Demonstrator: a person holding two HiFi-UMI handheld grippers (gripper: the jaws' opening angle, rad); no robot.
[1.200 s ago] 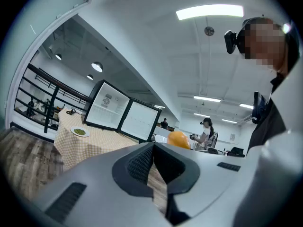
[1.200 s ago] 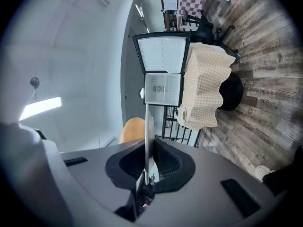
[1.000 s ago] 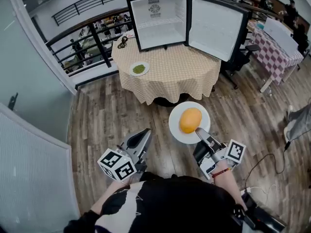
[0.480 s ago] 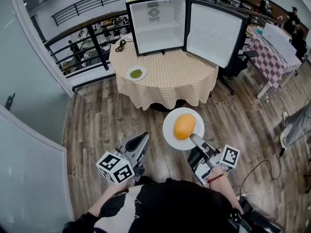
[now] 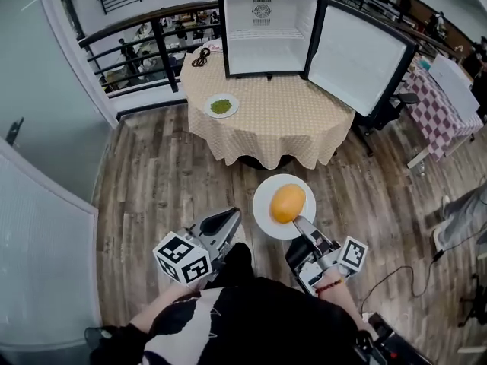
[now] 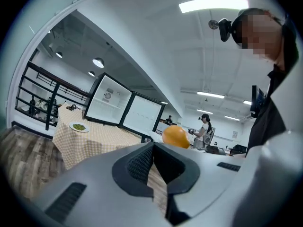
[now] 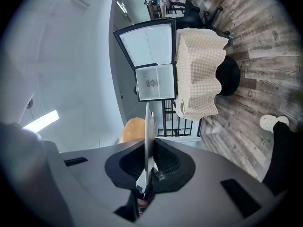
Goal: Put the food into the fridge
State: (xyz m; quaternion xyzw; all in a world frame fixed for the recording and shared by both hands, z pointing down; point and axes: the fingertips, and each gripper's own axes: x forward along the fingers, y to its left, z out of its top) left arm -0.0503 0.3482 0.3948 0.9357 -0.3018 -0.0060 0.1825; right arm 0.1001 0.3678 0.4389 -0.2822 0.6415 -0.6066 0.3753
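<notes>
White plate [image 5: 264, 213] carries orange food [image 5: 288, 202]; fridge [image 5: 262, 59] stands open.

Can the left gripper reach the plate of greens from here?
Probably not yet: the left gripper hangs empty near the body, with open floor between it and the table holding the plate of greens. Nothing blocks it; step closer.

Orange food [image 5: 287, 202], white plate [image 5: 263, 205], beige-checked tablecloth [image 5: 281, 120].

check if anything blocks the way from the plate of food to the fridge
Nothing visible does. The fridge stands open, its door swung aside. The small plate of greens sits left of the path; only tablecloth lies before the fridge.
</notes>
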